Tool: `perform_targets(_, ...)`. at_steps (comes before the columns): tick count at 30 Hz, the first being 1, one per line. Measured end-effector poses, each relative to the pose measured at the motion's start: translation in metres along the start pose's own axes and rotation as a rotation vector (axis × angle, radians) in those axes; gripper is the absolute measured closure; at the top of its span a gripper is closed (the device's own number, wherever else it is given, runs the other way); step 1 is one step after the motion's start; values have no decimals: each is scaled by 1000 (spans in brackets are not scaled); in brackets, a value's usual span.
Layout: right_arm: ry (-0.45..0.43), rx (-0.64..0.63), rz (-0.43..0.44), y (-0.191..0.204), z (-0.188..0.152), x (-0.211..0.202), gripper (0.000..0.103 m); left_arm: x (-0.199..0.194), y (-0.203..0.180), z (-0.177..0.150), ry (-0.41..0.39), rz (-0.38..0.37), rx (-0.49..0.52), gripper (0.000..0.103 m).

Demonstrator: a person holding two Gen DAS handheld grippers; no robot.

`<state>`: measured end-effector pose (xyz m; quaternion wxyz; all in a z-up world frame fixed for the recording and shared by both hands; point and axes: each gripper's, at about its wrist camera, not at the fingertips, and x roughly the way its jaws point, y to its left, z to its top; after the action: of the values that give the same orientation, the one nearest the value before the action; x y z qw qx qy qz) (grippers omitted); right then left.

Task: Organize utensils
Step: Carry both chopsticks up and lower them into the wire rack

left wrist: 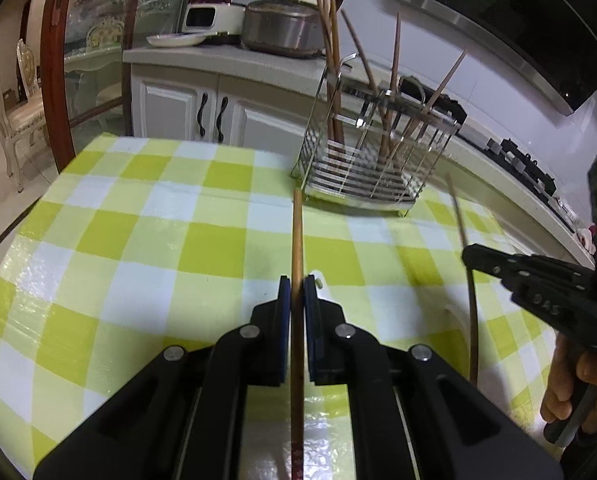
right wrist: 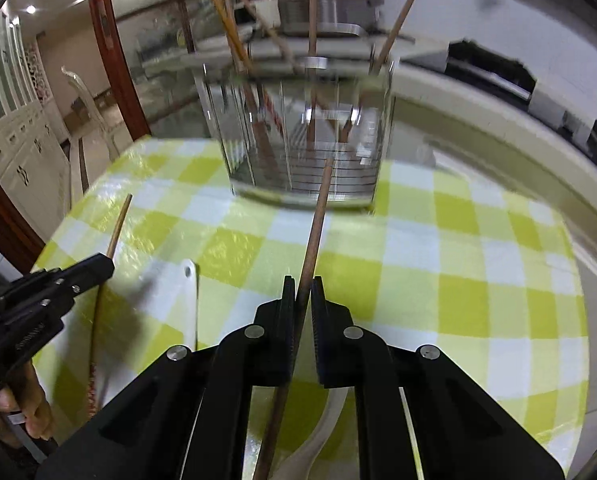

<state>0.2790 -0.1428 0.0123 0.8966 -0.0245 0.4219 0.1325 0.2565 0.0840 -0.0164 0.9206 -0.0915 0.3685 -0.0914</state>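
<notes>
Kitchen table under a green-and-white checked cloth (left wrist: 138,240): two chopsticks lifted, wire rack waiting at the far edge.

Left gripper (left wrist: 297,292) is clamped on a wooden chopstick (left wrist: 297,236) whose tip points at the near wall of the metal utensil rack (left wrist: 378,160). Right gripper (right wrist: 303,292) is clamped on a second chopstick (right wrist: 318,216), aimed at the same rack, which already holds several upright sticks. Judgement: both sticks are gripped low, so each tip should be raised above the rack's rim, tilted steeper, then lowered into a free slot, one hand at a time to avoid crossing. White spoons (right wrist: 190,292) lie on the cloth near its front edge. Rack is motion-blurred in the right view; its compartments cannot be told apart, and both sticks' lower ends are cut off.
</notes>
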Motion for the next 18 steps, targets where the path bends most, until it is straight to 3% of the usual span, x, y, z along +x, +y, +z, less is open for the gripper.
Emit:
perform_targets(6, -97, 3, -8, -1, 5, -39, 93, -22, -8, 7, -56, 19, 20, 96)
perform_targets(18, -177, 17, 27, -4, 4, -81, 94, -52, -24, 13, -124, 51, 65, 96)
